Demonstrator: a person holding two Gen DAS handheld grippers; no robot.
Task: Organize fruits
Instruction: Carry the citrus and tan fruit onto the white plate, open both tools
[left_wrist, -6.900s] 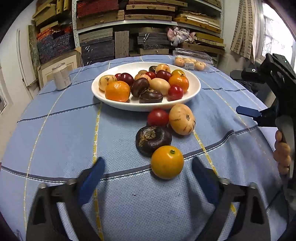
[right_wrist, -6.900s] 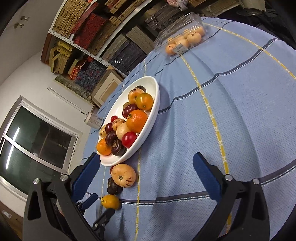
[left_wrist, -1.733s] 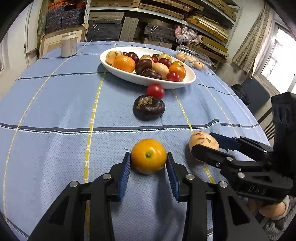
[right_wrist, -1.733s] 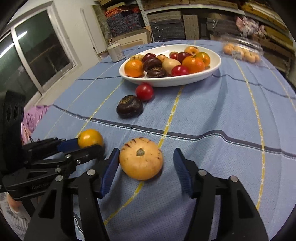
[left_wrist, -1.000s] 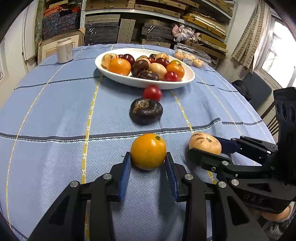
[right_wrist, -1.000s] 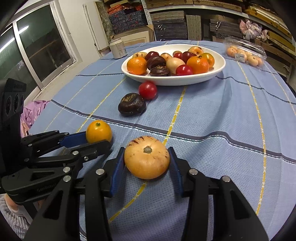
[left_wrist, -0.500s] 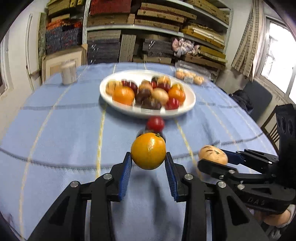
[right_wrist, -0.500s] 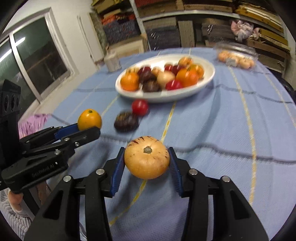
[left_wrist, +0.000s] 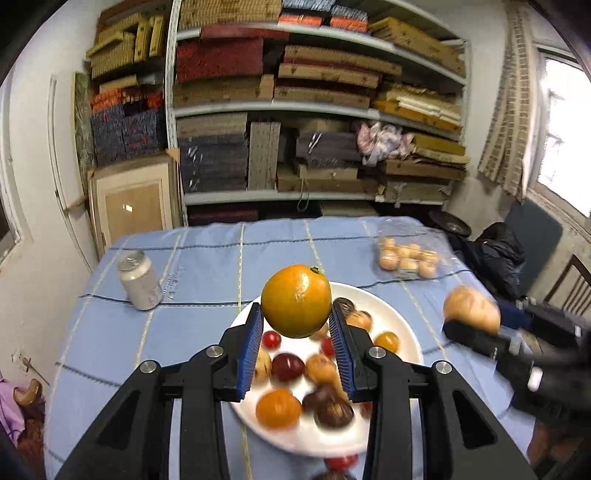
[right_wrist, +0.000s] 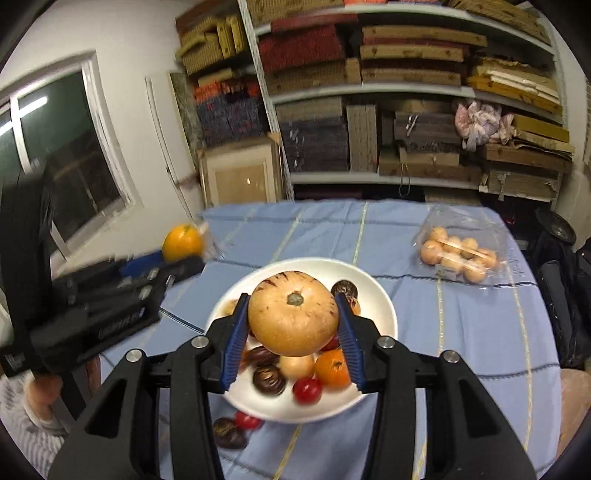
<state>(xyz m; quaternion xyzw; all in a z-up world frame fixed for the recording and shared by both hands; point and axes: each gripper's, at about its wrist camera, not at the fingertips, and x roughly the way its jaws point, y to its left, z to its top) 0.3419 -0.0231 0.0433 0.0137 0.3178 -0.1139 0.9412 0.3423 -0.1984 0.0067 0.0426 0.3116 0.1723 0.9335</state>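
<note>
My left gripper (left_wrist: 296, 321) is shut on a yellow-orange fruit (left_wrist: 296, 301) and holds it high above the white plate (left_wrist: 408, 334) of mixed fruits. My right gripper (right_wrist: 291, 325) is shut on a tan speckled round fruit (right_wrist: 292, 317), also high above the plate (right_wrist: 380, 306). The right gripper with its tan fruit (left_wrist: 471, 309) shows blurred at the right of the left wrist view. The left gripper with its orange fruit (right_wrist: 183, 242) shows at the left of the right wrist view. A red fruit (right_wrist: 246, 420) and a dark fruit (right_wrist: 229, 432) lie on the cloth by the plate's near rim.
A white can (left_wrist: 139, 280) stands on the blue tablecloth (left_wrist: 207, 258) at the left. A clear bag of small tan fruits (right_wrist: 458, 254) lies at the far right. Shelves of stacked boxes (left_wrist: 314, 110) stand behind the table. A dark chair (left_wrist: 528, 243) is at the right.
Both grippers have lifted their fruits off the cloth and carried them forward, to above the plate. The views now look down on the plate from higher up.
</note>
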